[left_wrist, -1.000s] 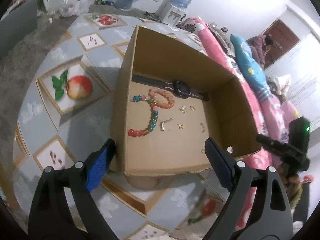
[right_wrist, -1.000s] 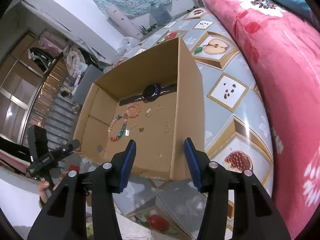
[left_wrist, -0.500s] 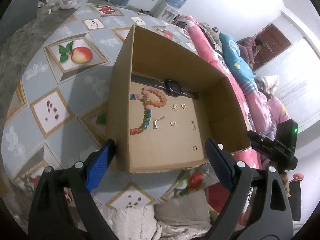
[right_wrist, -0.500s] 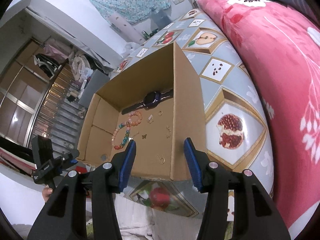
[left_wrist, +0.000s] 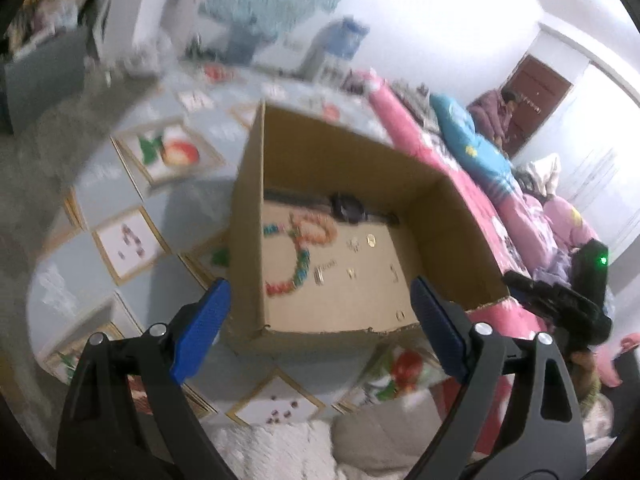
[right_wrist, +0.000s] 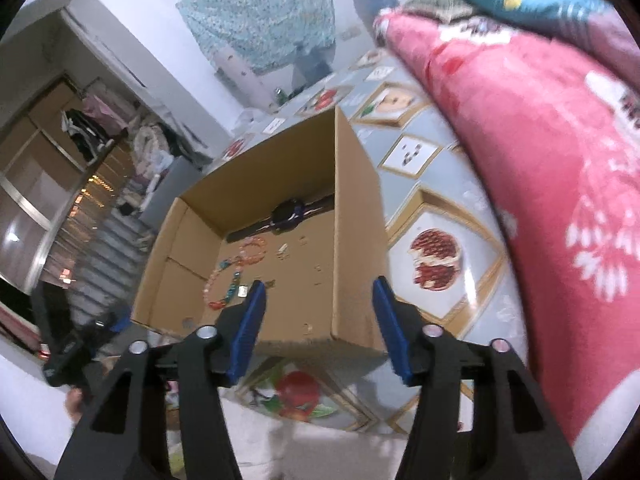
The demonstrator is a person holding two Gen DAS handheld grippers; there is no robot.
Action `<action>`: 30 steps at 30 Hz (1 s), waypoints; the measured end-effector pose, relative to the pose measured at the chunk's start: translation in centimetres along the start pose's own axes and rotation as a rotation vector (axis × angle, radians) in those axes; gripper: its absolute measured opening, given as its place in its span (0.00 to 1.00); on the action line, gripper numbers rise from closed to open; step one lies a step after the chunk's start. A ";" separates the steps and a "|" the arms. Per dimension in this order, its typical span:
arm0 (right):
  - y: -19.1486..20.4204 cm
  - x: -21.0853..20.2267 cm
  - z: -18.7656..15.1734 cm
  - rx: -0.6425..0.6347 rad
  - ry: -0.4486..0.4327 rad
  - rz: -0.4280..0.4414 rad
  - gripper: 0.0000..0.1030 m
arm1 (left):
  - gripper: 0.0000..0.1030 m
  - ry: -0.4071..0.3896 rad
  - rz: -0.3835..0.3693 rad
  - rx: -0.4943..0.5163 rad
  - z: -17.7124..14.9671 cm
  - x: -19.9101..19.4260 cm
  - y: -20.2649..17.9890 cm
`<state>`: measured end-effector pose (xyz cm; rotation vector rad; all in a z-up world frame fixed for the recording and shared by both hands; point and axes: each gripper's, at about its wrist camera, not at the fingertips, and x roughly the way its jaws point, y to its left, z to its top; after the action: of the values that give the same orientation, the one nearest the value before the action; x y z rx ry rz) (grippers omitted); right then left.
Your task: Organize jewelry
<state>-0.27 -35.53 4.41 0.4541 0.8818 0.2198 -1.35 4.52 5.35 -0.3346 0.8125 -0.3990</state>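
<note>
Cardboard is making up the open box [left_wrist: 344,322] that is sitting on a fruit-patterned cloth [left_wrist: 132,208], and both wrist cameras are looking down into it from the near side. In the left wrist view, the left gripper [left_wrist: 320,312] is hanging before the box's near wall with its blue pads [left_wrist: 202,326] standing wide apart, one at about 8 o'clock from the box's middle and the other at about 4 o'clock, with nothing between them and neither touching the cardboard. On the box floor a multicoloured bead string [left_wrist: 298,264] is lying toward 9 o'clock, curling into a loop of orange beads [left_wrist: 318,230] above it. A dark watch [left_wrist: 348,208] is lying along the far wall at 12 o'clock. Small gold pieces [left_wrist: 372,242] are lying scattered from the middle toward 3 o'clock, and a little ring [left_wrist: 400,315] is lying near the front wall at about 5 o'clock. A pink bedcover [left_wrist: 516,216] is running along the right side.

In the right wrist view, the right gripper [right_wrist: 318,328] is hanging just above the box's near right corner, its jaws having just been opening, roughly halfway apart and empty. The left pad is showing over the box floor, the right pad over the cloth outside the right wall. The other gripper, held in a hand [right_wrist: 76,400], is showing at 8 o'clock.
</note>
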 end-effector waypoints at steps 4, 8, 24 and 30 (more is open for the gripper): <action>1.2 -2.0 -2.4 -0.084 -0.093 -0.097 0.67 | 0.87 -0.094 0.069 0.061 -0.9 -1.9 -1.0; 2.3 -3.3 -4.5 -0.150 -0.151 -0.184 0.75 | 0.88 -0.147 0.192 0.074 -1.8 -3.3 -1.7; 7.0 -2.6 -8.5 -0.294 -0.178 -0.309 0.88 | 0.89 -0.162 0.458 0.191 -4.2 -4.0 -4.4; 7.0 -1.4 -8.4 -0.220 -0.152 -0.266 0.94 | 0.89 -0.068 0.455 0.214 -4.7 -2.0 -6.4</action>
<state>-7.76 -27.39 4.06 0.1435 0.7501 0.0360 -7.48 -0.77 6.32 0.0396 0.7457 -0.0455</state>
